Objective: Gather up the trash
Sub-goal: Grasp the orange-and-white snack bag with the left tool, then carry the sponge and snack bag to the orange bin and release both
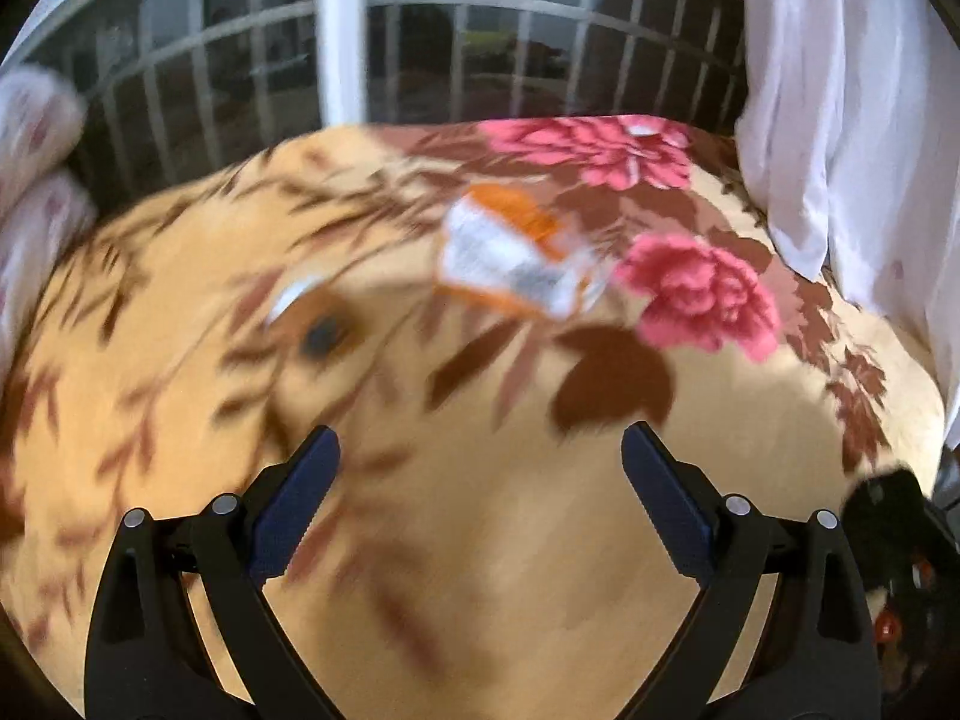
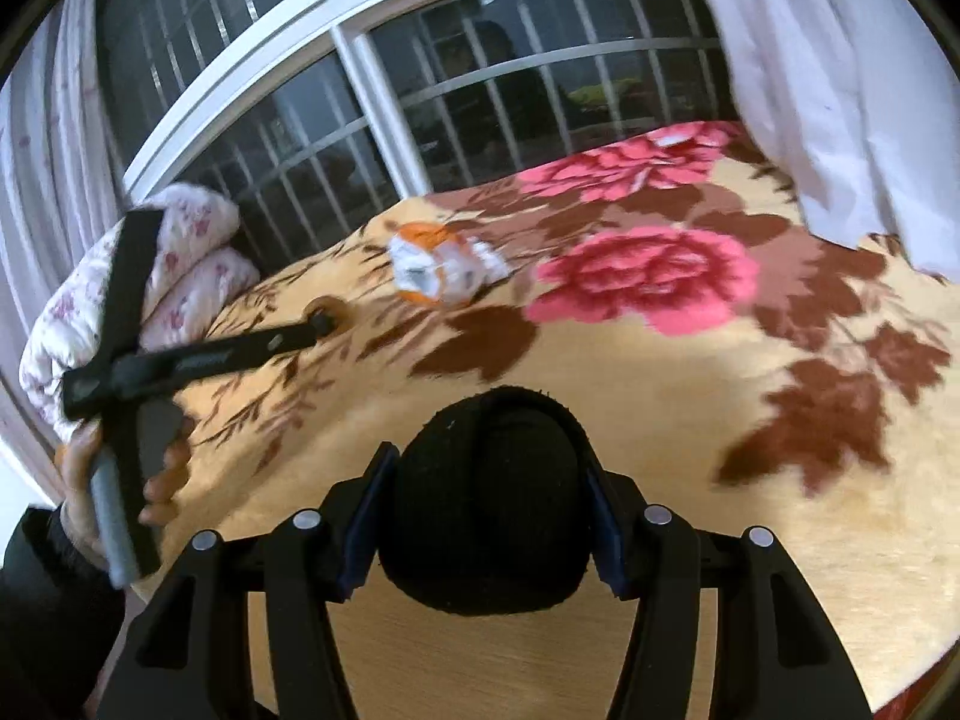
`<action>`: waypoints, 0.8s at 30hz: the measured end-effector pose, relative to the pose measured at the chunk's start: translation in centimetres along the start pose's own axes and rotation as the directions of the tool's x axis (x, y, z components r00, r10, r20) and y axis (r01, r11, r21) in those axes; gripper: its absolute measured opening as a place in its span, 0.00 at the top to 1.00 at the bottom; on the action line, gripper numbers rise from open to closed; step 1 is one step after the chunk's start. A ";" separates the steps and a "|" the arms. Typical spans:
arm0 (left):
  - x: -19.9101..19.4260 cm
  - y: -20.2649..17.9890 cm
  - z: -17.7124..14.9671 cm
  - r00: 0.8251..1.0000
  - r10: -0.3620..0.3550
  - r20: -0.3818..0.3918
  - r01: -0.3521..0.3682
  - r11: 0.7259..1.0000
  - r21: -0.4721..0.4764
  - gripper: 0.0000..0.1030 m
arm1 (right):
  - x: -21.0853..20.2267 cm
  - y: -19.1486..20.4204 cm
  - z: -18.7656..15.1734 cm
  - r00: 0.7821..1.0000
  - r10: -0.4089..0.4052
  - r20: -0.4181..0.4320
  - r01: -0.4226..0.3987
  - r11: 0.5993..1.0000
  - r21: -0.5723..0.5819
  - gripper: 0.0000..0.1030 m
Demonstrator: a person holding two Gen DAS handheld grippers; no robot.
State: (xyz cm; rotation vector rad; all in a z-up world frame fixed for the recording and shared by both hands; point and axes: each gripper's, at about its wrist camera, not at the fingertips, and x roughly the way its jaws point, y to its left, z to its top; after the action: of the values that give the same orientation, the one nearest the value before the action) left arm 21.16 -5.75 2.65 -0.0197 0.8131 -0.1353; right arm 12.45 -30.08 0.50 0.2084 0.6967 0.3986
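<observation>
A crumpled orange and white wrapper [image 1: 516, 255] lies on a floral blanket, ahead of my left gripper [image 1: 480, 450], which is open and empty. The wrapper also shows in the right wrist view [image 2: 441, 270]. A small round brown and dark item [image 1: 321, 330] lies left of it, seen in the right wrist view [image 2: 327, 312] at the left gripper's tip. My right gripper [image 2: 489, 480] is shut on a black round fabric object [image 2: 489, 492], held above the blanket's near part. The left gripper [image 2: 198, 360] and the hand holding it show at the left of the right wrist view.
The blanket [image 2: 600, 420] covers a bed beside a barred window [image 2: 480, 90]. A folded flowered quilt [image 2: 186, 258] sits at the bed's left end. White curtains [image 2: 840, 90] hang at the right. A small white scrap [image 2: 675, 138] lies on the far pink flower.
</observation>
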 end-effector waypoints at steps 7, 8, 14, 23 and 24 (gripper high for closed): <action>7.0 -5.0 5.0 0.998 0.069 -0.010 -0.069 0.997 0.037 0.10 | -1.9 -4.3 -0.5 1.000 -0.030 0.009 0.029 0.997 0.072 0.45; 8.3 -5.3 5.5 0.996 0.091 -0.024 -0.090 0.995 0.035 0.10 | -1.9 -4.6 -0.6 0.999 -0.031 0.008 0.030 0.997 0.078 0.45; 12.5 -4.2 6.6 0.980 0.199 -0.027 -0.199 0.980 -0.001 0.20 | -1.0 -5.3 -1.1 1.000 -0.007 0.002 0.006 0.995 0.098 0.45; 8.7 -1.6 4.7 0.994 0.107 0.004 -0.107 0.994 -0.035 0.70 | -0.5 -4.4 -1.6 1.000 0.015 0.003 -0.015 0.994 0.110 0.45; 7.4 -1.2 4.1 0.996 0.090 0.011 -0.090 0.995 -0.040 0.71 | -0.6 -4.3 -1.6 1.000 0.018 0.003 -0.018 0.994 0.111 0.45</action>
State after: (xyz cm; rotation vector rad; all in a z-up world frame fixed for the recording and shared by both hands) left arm 29.05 -8.04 0.22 -0.0212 0.8024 -0.0340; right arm 12.19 -34.11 -1.69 0.3207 0.7166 0.3769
